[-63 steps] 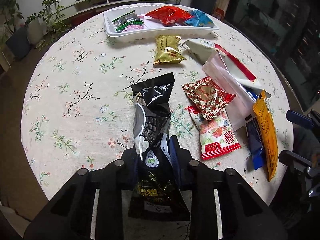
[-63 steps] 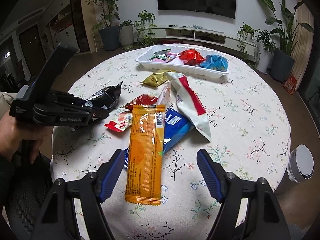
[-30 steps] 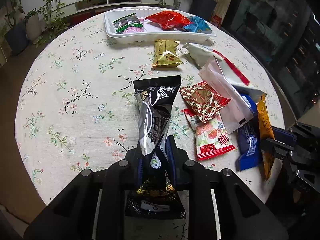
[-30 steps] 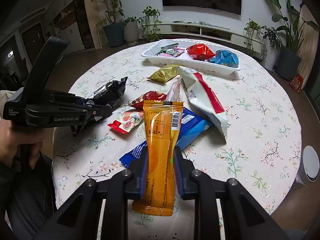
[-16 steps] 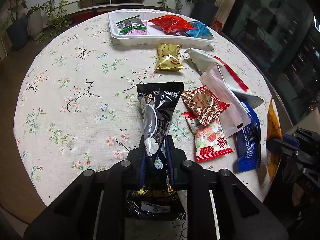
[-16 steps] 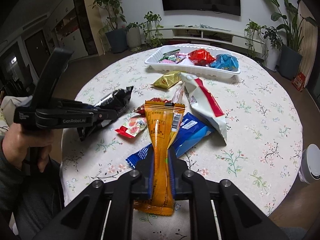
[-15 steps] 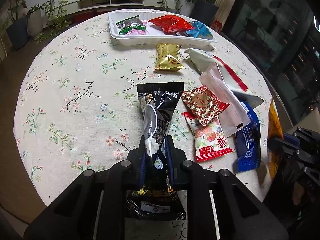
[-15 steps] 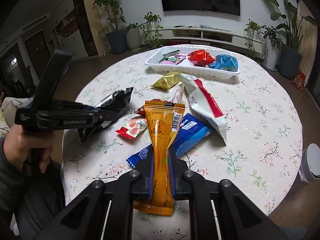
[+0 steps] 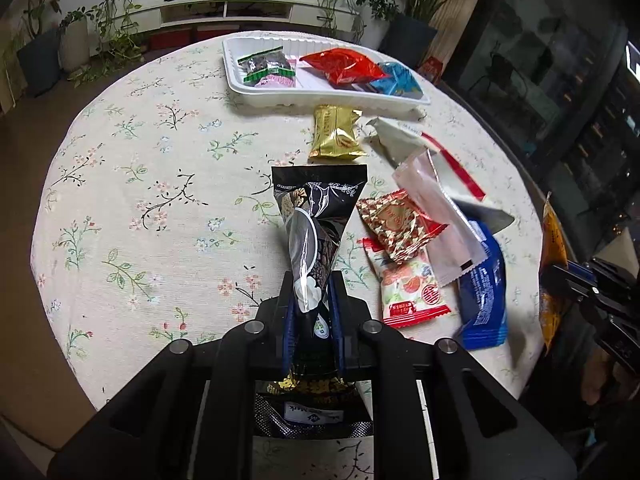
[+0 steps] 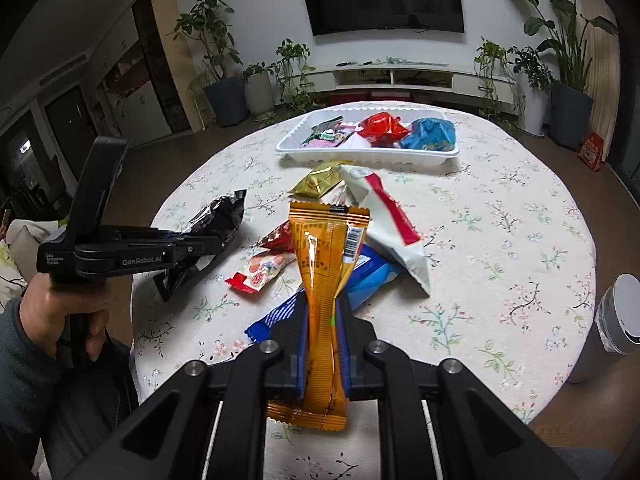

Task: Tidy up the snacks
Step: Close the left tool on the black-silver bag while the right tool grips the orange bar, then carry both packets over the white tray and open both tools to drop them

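Observation:
My left gripper (image 9: 311, 300) is shut on a long black snack packet (image 9: 316, 216), pinched at its middle and lifted off the flowered tablecloth. My right gripper (image 10: 323, 316) is shut on an orange snack packet (image 10: 326, 248), squeezed at its waist and raised above the table. The left gripper with the black packet (image 10: 218, 216) shows at the left of the right wrist view, held by a hand (image 10: 68, 304). A white tray (image 9: 256, 96) at the far side holds green, red and blue packets.
Loose on the round table lie a gold packet (image 9: 335, 132), a white packet with a red stripe (image 9: 404, 140), a red patterned packet (image 9: 396, 220), a strawberry-print packet (image 9: 404, 288) and a blue packet (image 9: 482, 292). A white cylinder (image 10: 620, 312) stands beside the table at right. Potted plants and a TV shelf lie beyond.
Both grippers went from open around their packets to shut on them. The black and orange packets have since lifted off the cloth, pinched narrower at the middle.

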